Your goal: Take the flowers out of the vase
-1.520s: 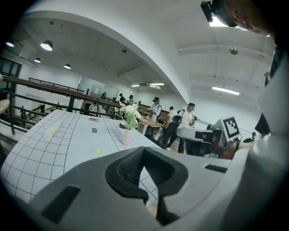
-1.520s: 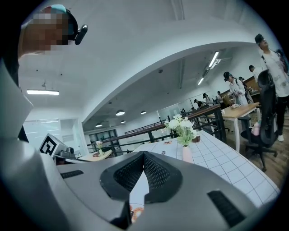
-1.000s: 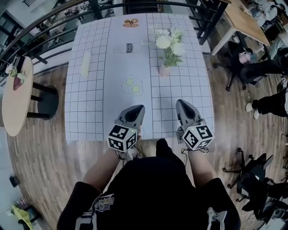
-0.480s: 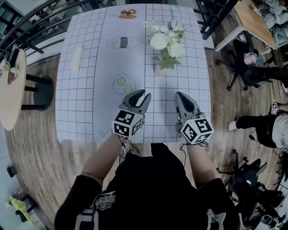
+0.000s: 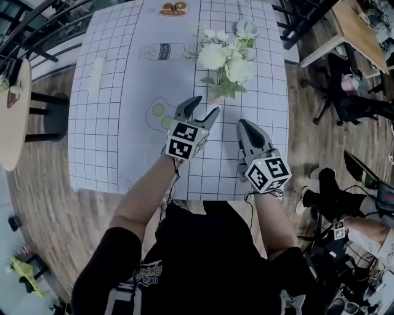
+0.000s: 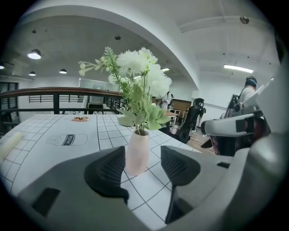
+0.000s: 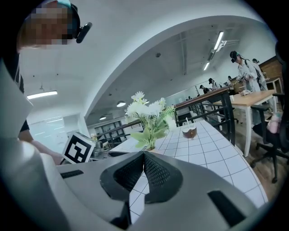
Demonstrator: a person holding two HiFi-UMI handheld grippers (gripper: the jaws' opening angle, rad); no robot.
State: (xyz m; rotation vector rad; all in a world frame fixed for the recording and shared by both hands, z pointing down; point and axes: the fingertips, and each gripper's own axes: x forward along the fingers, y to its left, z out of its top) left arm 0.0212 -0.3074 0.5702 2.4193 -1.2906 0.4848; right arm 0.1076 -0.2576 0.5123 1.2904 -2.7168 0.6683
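White flowers [image 5: 225, 56] with green leaves stand in a small pale pink vase [image 5: 215, 96] on the gridded table [image 5: 104, 135]. My left gripper [image 5: 205, 107] is just short of the vase, and its jaws are opening wide. In the left gripper view the vase [image 6: 137, 152] and flowers [image 6: 141, 74] show through the gap of the left gripper [image 6: 142, 169], ahead of the pads and untouched. My right gripper [image 5: 244, 125] hovers to the right of the left one, nearer the person, shut on nothing. In the right gripper view the flowers [image 7: 149, 110] rise beyond the right gripper [image 7: 143, 156].
The tablecloth carries printed pictures: a milk bottle [image 5: 161, 51], eggs [image 5: 157, 114] and a donut [image 5: 172, 8]. A small brown-and-white cup [image 5: 247, 27] sits behind the flowers. A pale stick [image 5: 96, 74] lies at the left. Office chairs [image 5: 345, 104] stand right, a round side table [image 5: 11, 117] left.
Both grippers moved forward over the table toward the vase, the left one further. The left jaws went from shut to wide apart. The right jaws stayed shut.
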